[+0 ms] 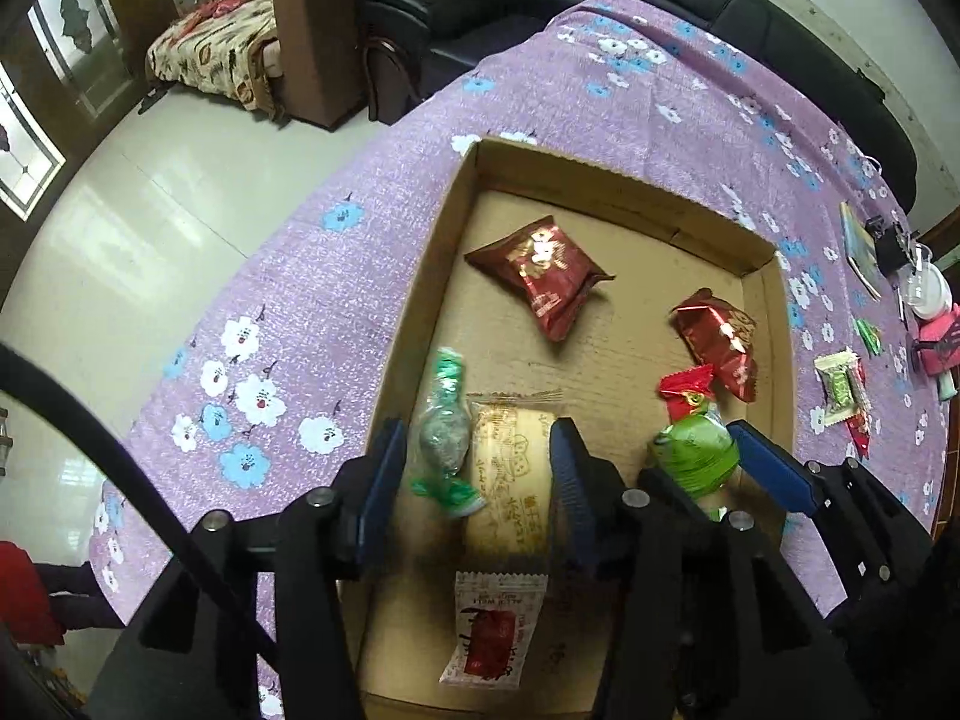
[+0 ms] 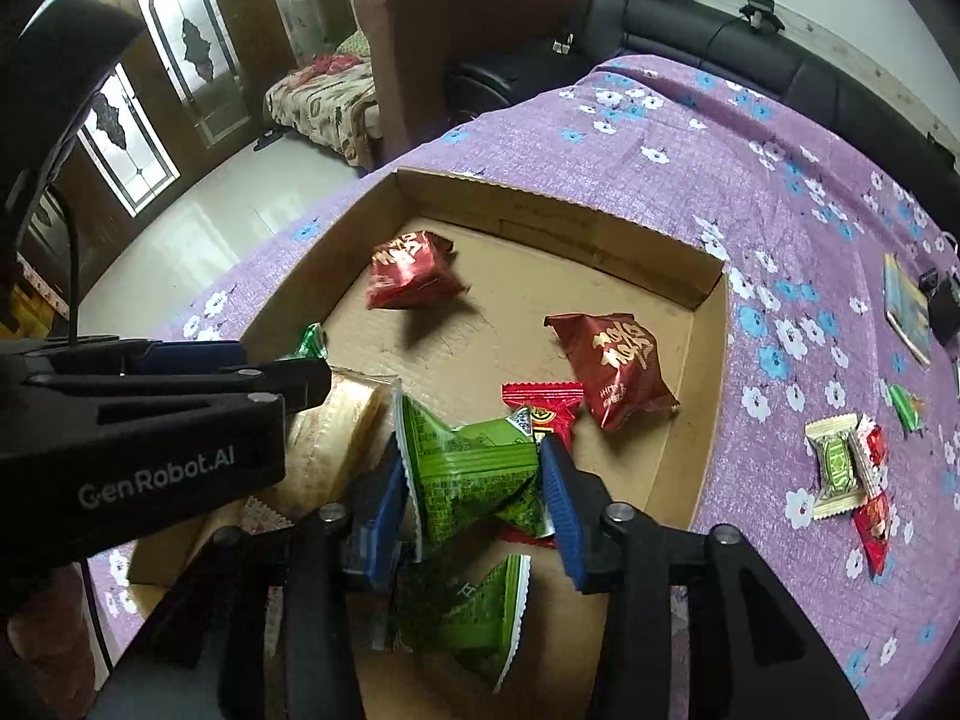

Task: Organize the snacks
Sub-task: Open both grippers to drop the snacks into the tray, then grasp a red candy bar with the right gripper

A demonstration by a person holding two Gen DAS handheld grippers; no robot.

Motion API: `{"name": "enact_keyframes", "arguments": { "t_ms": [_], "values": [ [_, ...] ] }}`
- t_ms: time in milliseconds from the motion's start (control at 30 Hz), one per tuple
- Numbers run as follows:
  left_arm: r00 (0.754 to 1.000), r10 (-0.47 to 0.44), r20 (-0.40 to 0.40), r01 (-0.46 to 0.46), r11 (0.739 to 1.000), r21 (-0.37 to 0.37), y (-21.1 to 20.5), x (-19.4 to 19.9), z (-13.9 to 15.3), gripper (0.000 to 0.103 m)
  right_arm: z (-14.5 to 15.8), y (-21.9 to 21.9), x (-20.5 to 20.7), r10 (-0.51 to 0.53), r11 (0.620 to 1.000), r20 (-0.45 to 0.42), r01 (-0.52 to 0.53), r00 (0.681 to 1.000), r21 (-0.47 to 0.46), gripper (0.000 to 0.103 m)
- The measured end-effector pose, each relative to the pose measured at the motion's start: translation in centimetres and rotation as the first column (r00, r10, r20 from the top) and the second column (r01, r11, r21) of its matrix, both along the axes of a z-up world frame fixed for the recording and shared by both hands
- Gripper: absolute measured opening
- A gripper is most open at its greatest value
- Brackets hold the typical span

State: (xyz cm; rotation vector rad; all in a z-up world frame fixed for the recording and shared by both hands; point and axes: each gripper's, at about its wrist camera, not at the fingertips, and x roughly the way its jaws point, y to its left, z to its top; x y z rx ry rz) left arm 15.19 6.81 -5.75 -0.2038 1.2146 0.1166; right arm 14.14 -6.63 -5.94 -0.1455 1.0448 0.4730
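Observation:
A shallow cardboard tray (image 1: 600, 192) (image 2: 540, 204) lies on the purple flowered cloth. In it are two dark red packets (image 1: 540, 270) (image 1: 720, 336) (image 2: 408, 270) (image 2: 618, 366), a small red packet (image 1: 687, 387) (image 2: 543, 405), a beige wrapped cake (image 1: 510, 468) and a green-ended candy (image 1: 444, 432). My left gripper (image 1: 477, 468) is open over the cake and candy. My right gripper (image 2: 474, 486) is shut on a green snack packet (image 2: 474, 468), just above the tray; this shows in the left view too (image 1: 699, 450).
Several loose candies (image 2: 840, 468) (image 1: 843, 390) lie on the cloth right of the tray. A book (image 2: 906, 306) and small items sit at the far right edge. A black sofa (image 2: 750, 48) runs behind the table; tiled floor lies left.

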Motion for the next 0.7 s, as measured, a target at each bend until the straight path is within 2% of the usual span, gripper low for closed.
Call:
{"name": "enact_keyframes", "arguments": {
  "t_ms": [33,67,100,267,400,567,700],
  "values": [
    [1.0,0.0,0.006,0.0,1.0,0.007,-0.2,-0.2,0.2,0.052,0.1,-0.1,0.0,-0.006,1.0,0.005,0.006,1.0,-0.001,0.054],
    [1.0,-0.003,0.012,0.003,1.0,0.012,-0.3,-0.4,0.4,0.052,0.2,-0.1,0.0,-0.01,1.0,0.007,0.01,1.0,-0.004,0.063],
    [1.0,-0.005,0.014,0.005,1.0,0.016,-0.4,-0.5,0.5,0.052,0.3,-0.1,0.0,-0.011,1.0,0.008,0.011,1.0,-0.009,0.065],
    [0.999,-0.004,0.047,0.001,0.998,0.063,-0.8,-1.6,1.2,0.052,1.1,-0.8,-0.4,-0.021,1.0,0.023,0.02,1.0,0.015,0.065],
    [0.997,-0.005,0.072,-0.001,0.997,0.083,-1.3,-2.6,1.7,0.052,1.6,-2.6,-1.1,-0.042,0.996,-0.007,0.043,0.999,0.075,0.065],
    [0.994,-0.029,0.102,0.019,0.995,0.097,-3.0,-4.3,2.3,0.052,2.0,-6.6,-3.2,-0.083,0.981,-0.05,0.09,0.995,0.172,0.065],
    [0.991,-0.059,0.121,0.047,0.994,0.1,-5.1,-6.1,2.8,0.052,2.2,-11.4,-6.1,-0.127,0.964,-0.045,0.134,0.991,0.231,0.065]
  ]
}}
